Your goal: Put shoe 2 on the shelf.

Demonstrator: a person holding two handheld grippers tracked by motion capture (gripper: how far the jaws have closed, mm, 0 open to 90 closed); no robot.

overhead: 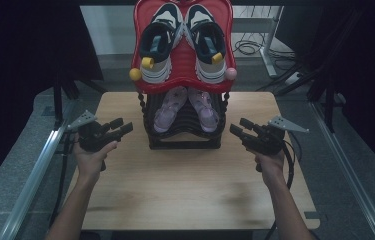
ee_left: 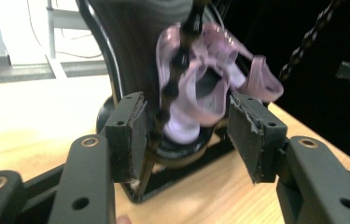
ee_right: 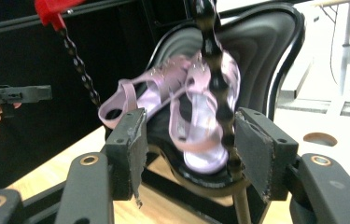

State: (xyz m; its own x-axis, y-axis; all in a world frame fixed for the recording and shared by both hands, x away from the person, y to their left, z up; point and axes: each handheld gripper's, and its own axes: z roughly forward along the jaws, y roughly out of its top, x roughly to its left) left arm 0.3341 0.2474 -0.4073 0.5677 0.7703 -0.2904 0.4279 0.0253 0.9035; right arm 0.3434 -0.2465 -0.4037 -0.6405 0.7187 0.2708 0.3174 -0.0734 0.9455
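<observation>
A two-tier shoe rack [overhead: 183,141] stands at the back middle of the wooden table [overhead: 190,190]. Its red top shelf [overhead: 183,70] carries a pair of white and navy sneakers [overhead: 182,37]. On the black lower shelf rest two pink jelly sandals [overhead: 187,106] [ee_left: 200,93] [ee_right: 196,107]. My left gripper [overhead: 121,127] [ee_left: 184,135] hangs open just left of the rack, aimed at the left sandal past a beaded black post [ee_left: 175,79]. On the rack's right my right gripper [overhead: 241,128] [ee_right: 189,147] is open too, facing the right sandal behind another beaded post [ee_right: 217,79]. Neither holds anything.
Metal rails [overhead: 40,165] run along both sides of the table. Cables [overhead: 247,47] and a white frame leg lie on the floor behind the rack. Bare wood stretches in front of the rack. A round hole [ee_right: 319,138] marks the tabletop in the right gripper view.
</observation>
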